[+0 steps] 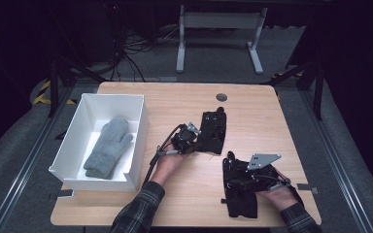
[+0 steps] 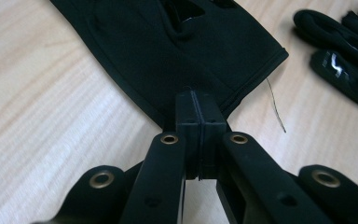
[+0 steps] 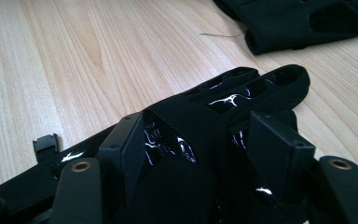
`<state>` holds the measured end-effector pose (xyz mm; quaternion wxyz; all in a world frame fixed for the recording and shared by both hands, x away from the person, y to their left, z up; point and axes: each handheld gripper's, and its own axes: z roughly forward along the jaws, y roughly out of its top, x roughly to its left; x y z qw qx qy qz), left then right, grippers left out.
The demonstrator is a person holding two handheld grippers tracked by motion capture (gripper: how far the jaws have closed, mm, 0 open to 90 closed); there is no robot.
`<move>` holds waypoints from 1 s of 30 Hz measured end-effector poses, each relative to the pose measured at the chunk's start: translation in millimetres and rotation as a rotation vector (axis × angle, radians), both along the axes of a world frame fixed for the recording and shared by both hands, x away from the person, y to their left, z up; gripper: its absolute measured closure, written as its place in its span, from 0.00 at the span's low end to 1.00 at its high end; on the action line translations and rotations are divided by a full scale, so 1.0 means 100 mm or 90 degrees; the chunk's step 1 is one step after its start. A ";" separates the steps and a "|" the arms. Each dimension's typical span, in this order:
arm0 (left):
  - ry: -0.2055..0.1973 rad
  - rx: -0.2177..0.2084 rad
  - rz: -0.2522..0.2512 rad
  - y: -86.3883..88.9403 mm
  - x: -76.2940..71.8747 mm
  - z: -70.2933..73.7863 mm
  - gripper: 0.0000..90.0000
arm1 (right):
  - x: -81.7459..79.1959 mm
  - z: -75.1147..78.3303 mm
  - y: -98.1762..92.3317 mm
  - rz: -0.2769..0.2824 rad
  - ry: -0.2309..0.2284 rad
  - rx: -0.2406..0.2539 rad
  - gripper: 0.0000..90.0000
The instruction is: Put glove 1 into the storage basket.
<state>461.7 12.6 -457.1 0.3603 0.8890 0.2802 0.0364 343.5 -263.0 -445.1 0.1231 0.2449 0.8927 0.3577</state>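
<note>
- Judging by the layout, sorting gloves into the white box: one grey mitten already inside, two black gloves left on the table.
- Step in hand, as a guess: picking up the far black glove by its cuff.
- Left hand-held gripper: jaws pressed together on the cuff hem of that glove, pinching the edge right at the corner, with the rest of the fabric flat on the wood.
- Loose thread trailing from the hem just beside the pinch.
- Right hand-held gripper: jaws spread, one on each side of the near black glove, straddling its shiny finger section; not closed on it, though contact with the fabric hard to rule out.
- Near black glove close to the front right edge of the table, well apart from the box; far black glove near the middle, between box and near glove.
- Next move likely calls for lifting the pinched cuff clear of the table and carrying it left over the box wall; thin grip on limp cloth, so a slip is a risk.
- After that, probably closing the right jaws on the near glove for the same trip.
</note>
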 end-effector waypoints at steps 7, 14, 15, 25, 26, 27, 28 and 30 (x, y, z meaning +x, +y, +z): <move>0.023 0.004 -0.016 0.10 -0.19 0.01 1.00 | 0.00 0.00 -0.01 -0.005 -0.002 -0.001 0.42; 0.037 0.011 -0.027 0.18 -0.38 0.02 1.00 | -0.01 0.01 -0.02 -0.010 0.000 0.001 0.42; 0.042 0.013 -0.031 0.19 -0.41 0.02 1.00 | -0.01 0.01 -0.02 -0.010 0.001 0.000 0.42; 0.062 0.030 -0.048 0.32 -0.74 0.04 1.00 | -0.01 0.01 -0.03 -0.013 -0.001 0.002 0.42; 0.062 0.028 -0.050 0.33 -0.76 0.04 1.00 | -0.01 0.01 -0.03 -0.013 0.000 0.001 0.42; 0.064 0.028 -0.050 0.34 -0.79 0.04 1.00 | -0.02 0.01 -0.04 -0.013 -0.001 0.002 0.42; 0.066 0.027 -0.053 0.36 -0.83 0.04 1.00 | -0.02 0.02 -0.04 -0.013 -0.001 0.002 0.42; 0.069 0.026 -0.054 0.38 -0.87 0.03 1.00 | -0.02 0.02 -0.04 -0.014 -0.001 0.003 0.42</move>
